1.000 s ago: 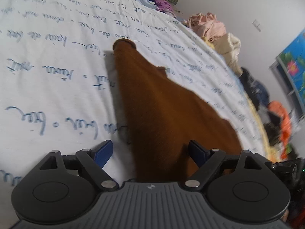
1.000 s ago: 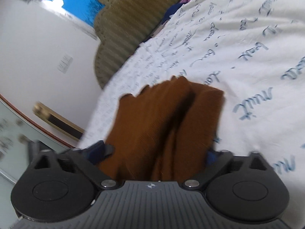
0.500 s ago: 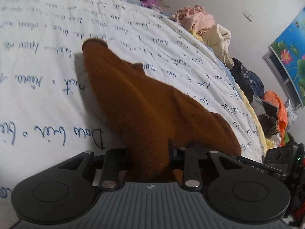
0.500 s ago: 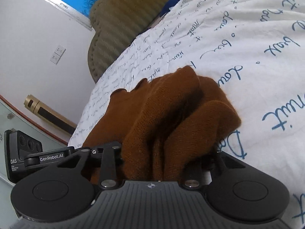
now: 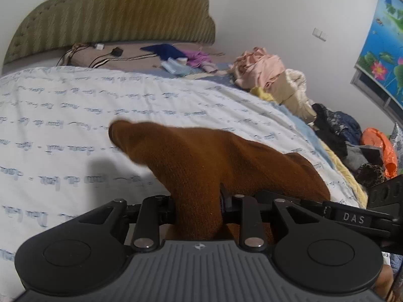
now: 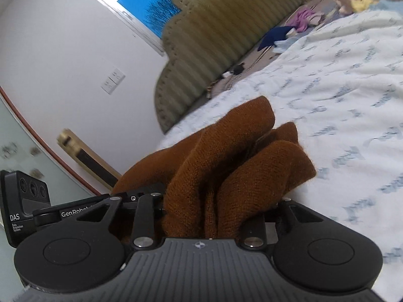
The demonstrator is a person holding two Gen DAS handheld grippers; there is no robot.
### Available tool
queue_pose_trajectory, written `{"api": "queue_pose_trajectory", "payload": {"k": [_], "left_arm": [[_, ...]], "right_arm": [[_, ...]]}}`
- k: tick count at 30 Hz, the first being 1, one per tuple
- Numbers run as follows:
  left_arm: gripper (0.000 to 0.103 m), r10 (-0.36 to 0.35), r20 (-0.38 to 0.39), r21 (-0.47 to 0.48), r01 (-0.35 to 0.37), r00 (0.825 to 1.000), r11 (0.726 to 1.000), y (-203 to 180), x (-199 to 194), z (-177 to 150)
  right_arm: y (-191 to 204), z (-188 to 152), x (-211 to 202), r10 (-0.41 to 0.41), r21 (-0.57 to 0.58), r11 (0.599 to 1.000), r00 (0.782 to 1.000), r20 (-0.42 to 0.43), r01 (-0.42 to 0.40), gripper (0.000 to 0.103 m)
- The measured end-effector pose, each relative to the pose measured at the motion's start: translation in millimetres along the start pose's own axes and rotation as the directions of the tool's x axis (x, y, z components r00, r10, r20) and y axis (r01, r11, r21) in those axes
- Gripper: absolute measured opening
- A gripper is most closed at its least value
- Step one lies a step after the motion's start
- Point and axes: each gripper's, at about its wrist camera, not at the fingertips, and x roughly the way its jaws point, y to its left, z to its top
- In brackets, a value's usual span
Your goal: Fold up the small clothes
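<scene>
Garment (image 5: 201,156) lengthwise toward headboard (image 5: 113,12)

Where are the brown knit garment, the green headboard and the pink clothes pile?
brown knit garment (image 5: 201,156), left wrist view, its lifted middle
green headboard (image 5: 113,12), left wrist view, its ribbed face
pink clothes pile (image 5: 257,66), left wrist view, its top

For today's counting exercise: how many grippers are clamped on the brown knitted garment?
2. The left gripper pinches one bunch of the brown knitted garment above the bed; the right gripper clamps another thick bunch. The pads themselves are hidden in the fabric.
</scene>
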Motion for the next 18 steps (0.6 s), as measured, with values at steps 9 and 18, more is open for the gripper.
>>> {"api": "queue_pose_trajectory", "payload": {"k": [9, 18], "left_arm": [[0.031, 0.056, -0.191, -0.094, -0.075, 0.98, 0.993, 66.7, 12.2, -77.4], [0.045, -0.107, -0.127, -0.22, 0.077, 0.986, 0.973, 76.4, -38.3, -121.7]], "right_arm": [[-22.7, -43.6, 26.8, -0.074, 0.096, 0.991, 0.978, -0.195, 0.094, 0.065], [-19.5, -88.1, -24.4, -0.042, 0.037, 0.998, 0.968, -0.246, 0.052, 0.08]]}}
